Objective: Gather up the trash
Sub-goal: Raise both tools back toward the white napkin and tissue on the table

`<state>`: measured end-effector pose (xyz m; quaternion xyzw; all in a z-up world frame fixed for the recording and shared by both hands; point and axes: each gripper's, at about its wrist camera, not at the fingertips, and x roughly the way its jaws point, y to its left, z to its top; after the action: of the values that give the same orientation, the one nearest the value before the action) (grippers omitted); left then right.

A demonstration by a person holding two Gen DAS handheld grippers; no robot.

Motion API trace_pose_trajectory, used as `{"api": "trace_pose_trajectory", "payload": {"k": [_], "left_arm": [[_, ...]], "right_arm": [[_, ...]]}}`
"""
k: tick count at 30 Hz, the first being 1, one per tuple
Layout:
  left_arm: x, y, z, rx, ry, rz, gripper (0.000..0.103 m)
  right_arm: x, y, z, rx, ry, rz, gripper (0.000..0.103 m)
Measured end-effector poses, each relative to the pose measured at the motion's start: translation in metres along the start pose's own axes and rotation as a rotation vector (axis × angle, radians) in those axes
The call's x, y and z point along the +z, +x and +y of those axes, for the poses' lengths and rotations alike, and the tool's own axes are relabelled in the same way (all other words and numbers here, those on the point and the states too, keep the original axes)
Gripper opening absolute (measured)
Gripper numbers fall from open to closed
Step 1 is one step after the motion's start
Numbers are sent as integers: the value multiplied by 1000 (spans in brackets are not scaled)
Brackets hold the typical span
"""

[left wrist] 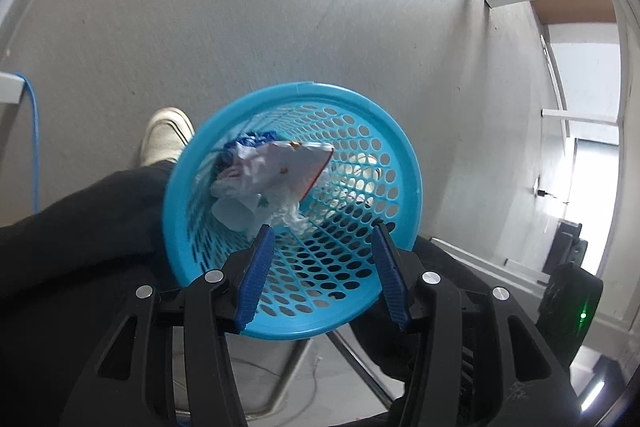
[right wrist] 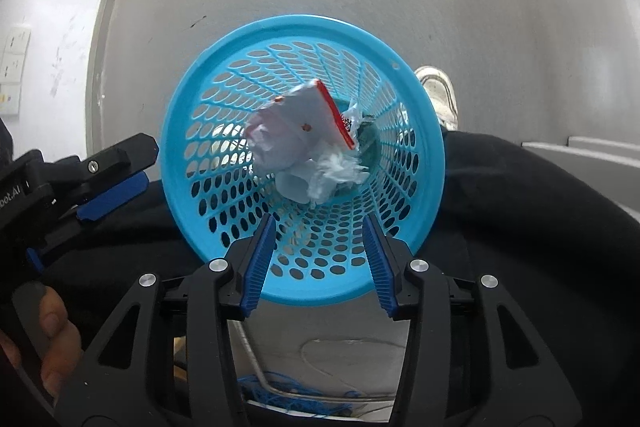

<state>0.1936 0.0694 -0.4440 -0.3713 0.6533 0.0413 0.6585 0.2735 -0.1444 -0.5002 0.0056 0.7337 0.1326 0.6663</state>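
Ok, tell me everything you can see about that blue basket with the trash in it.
The blue basket is a round, tapering bin of what looks like bright cyan plastic, with a smooth flat rim and walls pierced by rows of oval holes. It stands upright on the grey floor, against the person's dark trouser leg, seen from above. Inside lie crumpled white paper, a white wrapper with a red edge and something dark blue. Both grippers hover open above it, touching nothing.

left wrist: looks down, close, into blue basket (left wrist: 292, 323) at frame centre | right wrist: same, closer | shared: basket (right wrist: 304, 291), crumpled trash (left wrist: 268, 175), grey floor (left wrist: 240, 7)
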Motion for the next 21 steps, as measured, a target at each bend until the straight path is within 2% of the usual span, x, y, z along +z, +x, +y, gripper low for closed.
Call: {"api": "trace_pose_trajectory", "payload": {"k": [2, 4, 6, 8, 13, 21], "left_arm": [[-5, -11, -2, 38, 32, -39, 49], [-10, -23, -4, 44, 56, -65, 49], [-16, -35, -6, 40, 73, -95, 49], [-22, -48, -6, 38, 82, -125, 49], [-44, -77, -13, 88, 157, -211, 49], [-95, -131, -25, 74, 308, -369, 51]], "right_arm": [[-5, -7, 6, -23, -37, -25, 43], [-10, -16, 12, -31, -68, -53, 43], [-16, -27, 16, -38, -88, -88, 49], [-24, -38, 17, -39, -102, -119, 50], [-40, -69, 23, -58, -138, -212, 50], [-74, -117, 34, -78, -208, -366, 51]]}}
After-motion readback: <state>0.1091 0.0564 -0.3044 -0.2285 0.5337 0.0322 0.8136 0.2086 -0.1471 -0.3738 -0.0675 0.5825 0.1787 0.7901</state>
